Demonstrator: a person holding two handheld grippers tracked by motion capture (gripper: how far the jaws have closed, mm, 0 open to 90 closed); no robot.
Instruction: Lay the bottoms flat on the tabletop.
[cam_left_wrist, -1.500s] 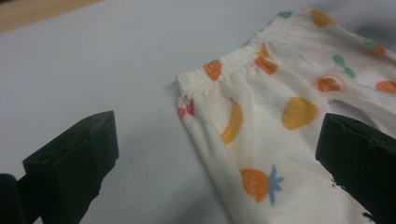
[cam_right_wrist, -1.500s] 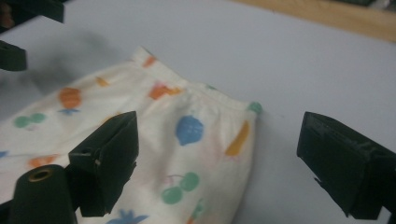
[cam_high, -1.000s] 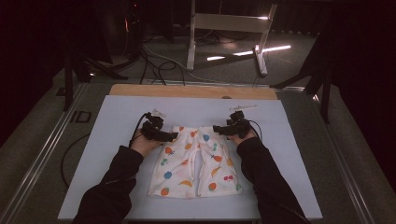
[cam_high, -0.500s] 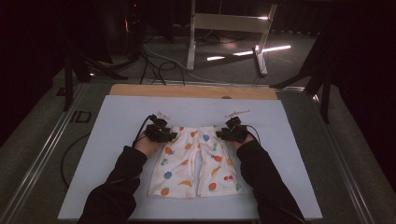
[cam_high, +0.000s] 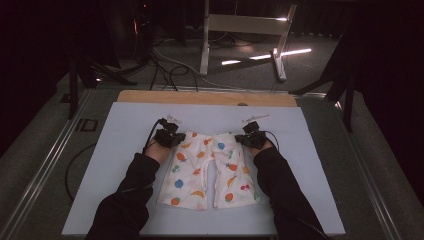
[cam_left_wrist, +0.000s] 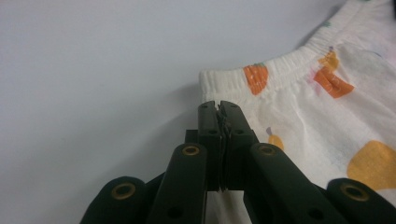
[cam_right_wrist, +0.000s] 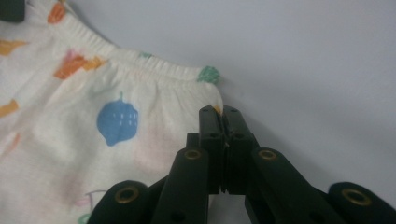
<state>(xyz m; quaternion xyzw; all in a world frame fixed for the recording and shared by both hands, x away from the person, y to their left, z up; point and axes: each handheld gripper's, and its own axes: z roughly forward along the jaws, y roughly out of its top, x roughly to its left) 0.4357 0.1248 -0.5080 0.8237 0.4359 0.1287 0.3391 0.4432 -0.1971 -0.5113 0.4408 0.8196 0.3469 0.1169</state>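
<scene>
Fruit-print shorts (cam_high: 207, 170) are lying flat on the white mat (cam_high: 115, 150), waistband farthest from the person. The left gripper (cam_high: 176, 138) and right gripper (cam_high: 246, 139), jaws just closed, are pinching its two waistband corners. No writing is showing.

White fruit-print shorts (cam_high: 205, 172), flat on table

The person wears black long sleeves (cam_high: 129, 192), and both the left tongs (cam_left_wrist: 219, 108) and the right tongs (cam_right_wrist: 223, 113) are black plastic with brass-coloured rivets, each trailing a thin black cable (cam_high: 150, 137).
</scene>
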